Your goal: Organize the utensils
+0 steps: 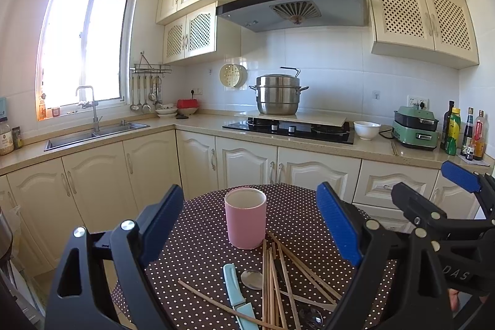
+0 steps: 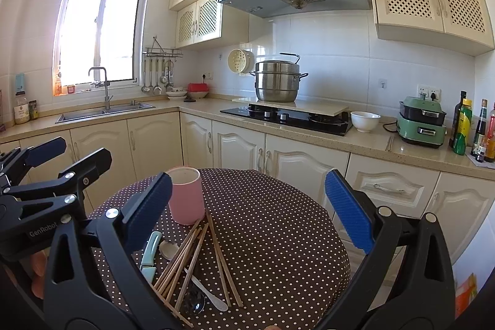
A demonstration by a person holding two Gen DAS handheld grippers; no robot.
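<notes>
Chopsticks (image 1: 275,277) lie crossed in a loose heap near the front edge of the polka-dot counter (image 2: 278,206), tangled with a teal knife (image 1: 236,296) and spoons (image 2: 168,249), so lifting one stick will probably drag or flick its neighbours off the edge. Just behind the heap stands a pink cup (image 1: 245,217), upright and seemingly empty, light enough that a careless nudge might tip it. Both the left hand-held gripper (image 1: 247,225) and the right hand-held gripper (image 2: 247,209) hover above the counter with jaws spread wide, holding nothing.
</notes>
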